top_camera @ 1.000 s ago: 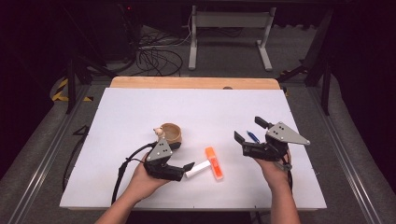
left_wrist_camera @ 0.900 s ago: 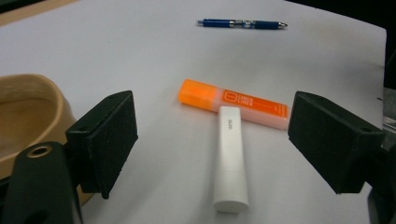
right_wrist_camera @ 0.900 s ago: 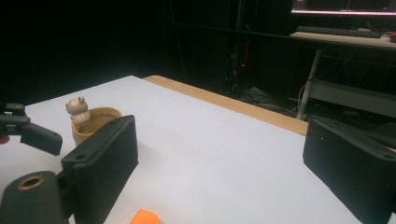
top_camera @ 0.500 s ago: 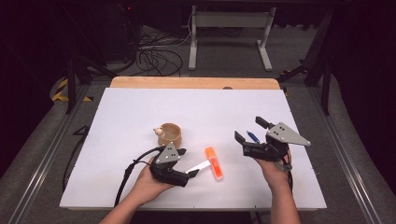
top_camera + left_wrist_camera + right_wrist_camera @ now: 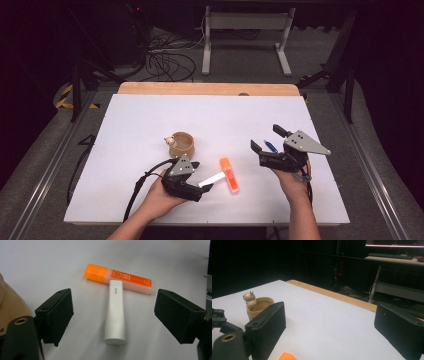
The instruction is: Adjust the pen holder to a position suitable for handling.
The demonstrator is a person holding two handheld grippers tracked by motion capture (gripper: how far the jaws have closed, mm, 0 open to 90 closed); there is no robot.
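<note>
A white tube (image 5: 212,179) lies on the white table (image 5: 225,115), its far end touching an orange highlighter (image 5: 229,175). My left gripper (image 5: 199,176) stands open at the tube's near end. In the left gripper view the white tube (image 5: 115,315) lies between the pads (image 5: 58,315) without touching them, and the orange highlighter (image 5: 120,278) lies crosswise beyond it. My right gripper (image 5: 266,138) hovers open and empty to the right, beside a blue pen (image 5: 270,146). In its own view the right gripper (image 5: 329,315) holds nothing.
A tan cup with a small bear figure on its rim (image 5: 181,145) stands just behind my left hand; the cup (image 5: 259,306) also sits at the left in the right gripper view. A wooden strip (image 5: 210,89) edges the table's far side.
My left gripper has edged right, toward the white tube, so the tube's near end now lies between its jaws. The right gripper, the tube and the highlighter have not moved.
</note>
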